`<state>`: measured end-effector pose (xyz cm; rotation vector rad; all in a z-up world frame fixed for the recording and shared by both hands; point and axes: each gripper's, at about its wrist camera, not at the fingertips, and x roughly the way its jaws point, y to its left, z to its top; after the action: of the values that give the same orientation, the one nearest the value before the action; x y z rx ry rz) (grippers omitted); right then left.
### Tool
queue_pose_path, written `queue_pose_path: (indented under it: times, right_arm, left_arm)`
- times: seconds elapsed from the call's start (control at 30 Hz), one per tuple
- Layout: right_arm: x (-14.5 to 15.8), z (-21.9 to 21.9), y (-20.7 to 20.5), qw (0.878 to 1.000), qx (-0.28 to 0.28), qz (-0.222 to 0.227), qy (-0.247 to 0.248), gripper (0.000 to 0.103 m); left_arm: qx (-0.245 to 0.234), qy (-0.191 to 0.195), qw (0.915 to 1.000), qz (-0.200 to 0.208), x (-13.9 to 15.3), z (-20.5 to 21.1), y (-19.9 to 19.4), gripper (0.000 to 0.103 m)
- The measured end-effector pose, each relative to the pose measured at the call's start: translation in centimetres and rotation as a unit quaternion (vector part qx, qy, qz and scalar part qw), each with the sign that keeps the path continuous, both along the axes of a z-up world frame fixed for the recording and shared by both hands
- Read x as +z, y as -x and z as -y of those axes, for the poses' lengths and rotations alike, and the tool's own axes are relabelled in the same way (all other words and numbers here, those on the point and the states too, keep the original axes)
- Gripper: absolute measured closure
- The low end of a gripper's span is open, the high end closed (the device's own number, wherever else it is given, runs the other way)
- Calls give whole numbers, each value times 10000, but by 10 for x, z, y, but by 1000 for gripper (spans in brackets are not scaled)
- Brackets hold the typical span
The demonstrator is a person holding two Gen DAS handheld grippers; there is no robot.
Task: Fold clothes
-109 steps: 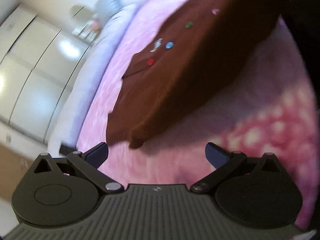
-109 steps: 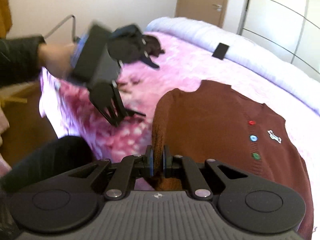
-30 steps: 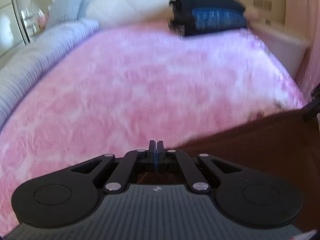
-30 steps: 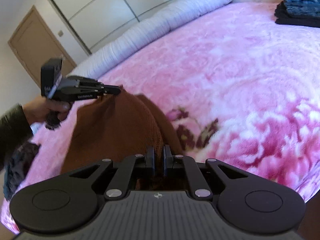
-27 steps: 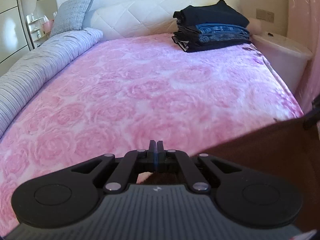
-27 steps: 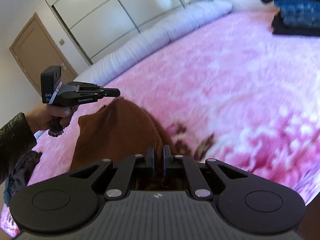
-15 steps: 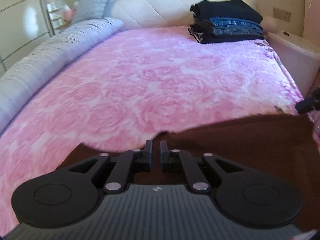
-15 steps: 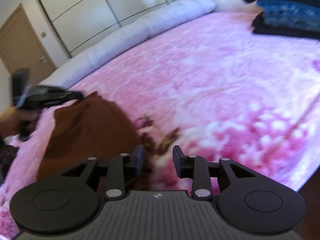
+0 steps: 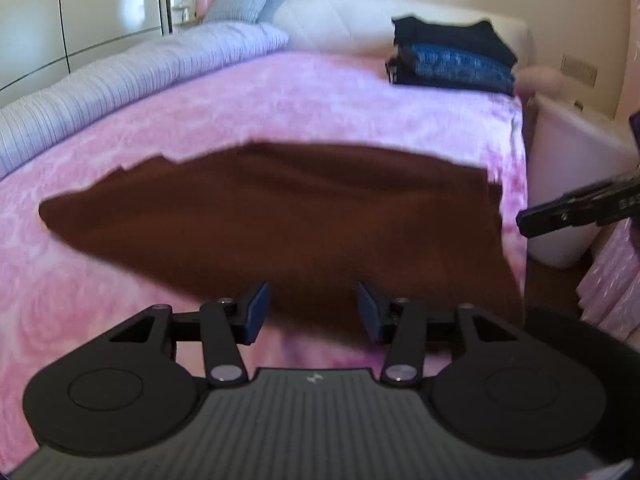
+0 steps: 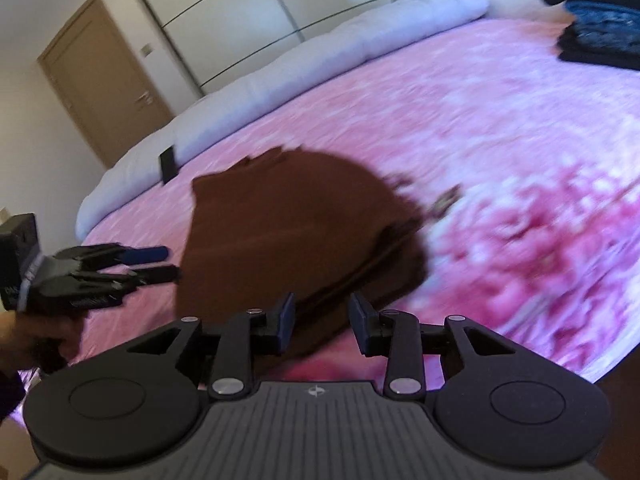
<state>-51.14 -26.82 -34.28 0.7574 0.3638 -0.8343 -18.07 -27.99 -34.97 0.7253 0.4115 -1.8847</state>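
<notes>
A brown sweater point(image 9: 280, 220) lies folded in a flat layer on the pink blanket point(image 9: 320, 100). My left gripper point(image 9: 313, 312) hovers at its near edge. Its jaws are opening; the sweater's hem shows in the gap, untouched by the pads. In the right wrist view the sweater point(image 10: 300, 232) shows its stacked layers at one end. My right gripper point(image 10: 322, 322) sits at that end, its jaws opening too, with the cloth edge between them but not pinched. The left gripper point(image 10: 152, 264), held by a hand point(image 10: 36, 336), is off the sweater's left side.
A stack of folded dark clothes and jeans point(image 9: 452, 60) sits at the bed's far end. A rolled grey duvet point(image 9: 140, 80) runs along the left side, with a small black object point(image 10: 168, 164) on it. A white bedside unit point(image 9: 568, 184) stands to the right. A door point(image 10: 108, 80) is behind.
Both grippers were shut on the sweater a second ago. Now both have opened, let it go and drawn back. The sweater has dropped flat onto the blanket.
</notes>
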Motion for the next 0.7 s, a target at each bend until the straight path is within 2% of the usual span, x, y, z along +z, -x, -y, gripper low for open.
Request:
queue_pose_path:
  times: [0.13,0.23,0.3,0.33,0.5,0.63,0.7]
  right_arm:
    - [7,-7,-17,9996,227,-114,98,65]
    - [19,-6,-25,9989,321,-204,292,63]
    - [26,5,-34,9982,379,-260,392,61]
    - [30,14,-39,9978,419,-282,437,61]
    - [45,80,-84,9929,875,-451,663,61]
    - [51,154,-151,9800,1578,-755,948,59]
    - [49,195,-186,9749,1798,-847,1005,58]
  left_arm:
    - [103,149,9998,16,18,2,-22,59]
    - [560,176,9982,125,30,27,-62,52]
    - [895,149,9956,229,33,50,-91,42]
    - [1049,114,9940,278,32,64,-105,42]
    - [1692,-98,9853,197,19,149,-176,42]
    - [2054,-177,9782,-226,6,201,-215,42]
    - [2179,-248,9755,-156,-6,222,-223,44]
